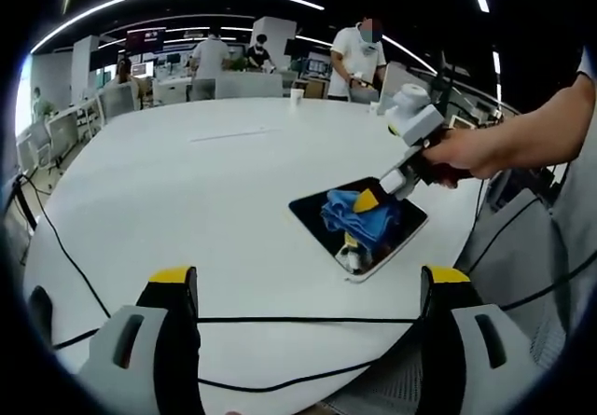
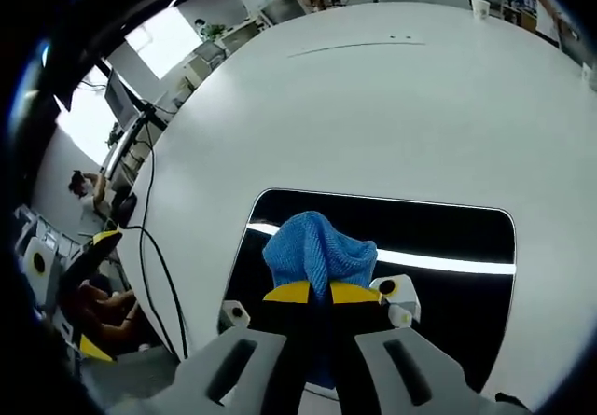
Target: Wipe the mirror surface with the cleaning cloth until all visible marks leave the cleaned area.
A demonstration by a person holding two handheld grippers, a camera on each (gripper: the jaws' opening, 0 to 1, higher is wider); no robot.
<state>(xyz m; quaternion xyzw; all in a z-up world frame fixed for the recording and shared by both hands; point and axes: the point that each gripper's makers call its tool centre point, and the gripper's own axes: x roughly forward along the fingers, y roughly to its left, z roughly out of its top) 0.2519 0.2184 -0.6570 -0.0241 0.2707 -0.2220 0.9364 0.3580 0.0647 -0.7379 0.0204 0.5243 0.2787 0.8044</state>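
Left gripper view: we see our left gripper (image 1: 312, 294) low down, its two yellow-tipped jaws far apart with nothing between them.
Table: a big white table (image 1: 187, 182) sits under everything.
Mirror: a dark mirror (image 1: 317, 214) with round corners lies flat on the table, near the edge closest to us.
Cloth: a blue cleaning cloth (image 1: 359, 217) sits bunched up on the mirror.
Right gripper: our right gripper (image 1: 373, 198) comes down onto the mirror, and a hand (image 1: 462, 159) holds it.
Cables: black cables (image 1: 280, 320) run across the table between the left gripper and the mirror.
Cup: a small white cup (image 1: 297, 96) stands on the far side of the table from the mirror.
People: some people (image 1: 359, 56) stand past the far edge of the table.
Right gripper view: our right gripper (image 2: 322, 292) has its jaws squeezed tight on the blue cleaning cloth (image 2: 320, 252).
Cloth here: it puffs up over the mirror (image 2: 448, 238), which shines with a bright strip of light.
Table here: the white table (image 2: 373, 107) spreads out past the mirror.
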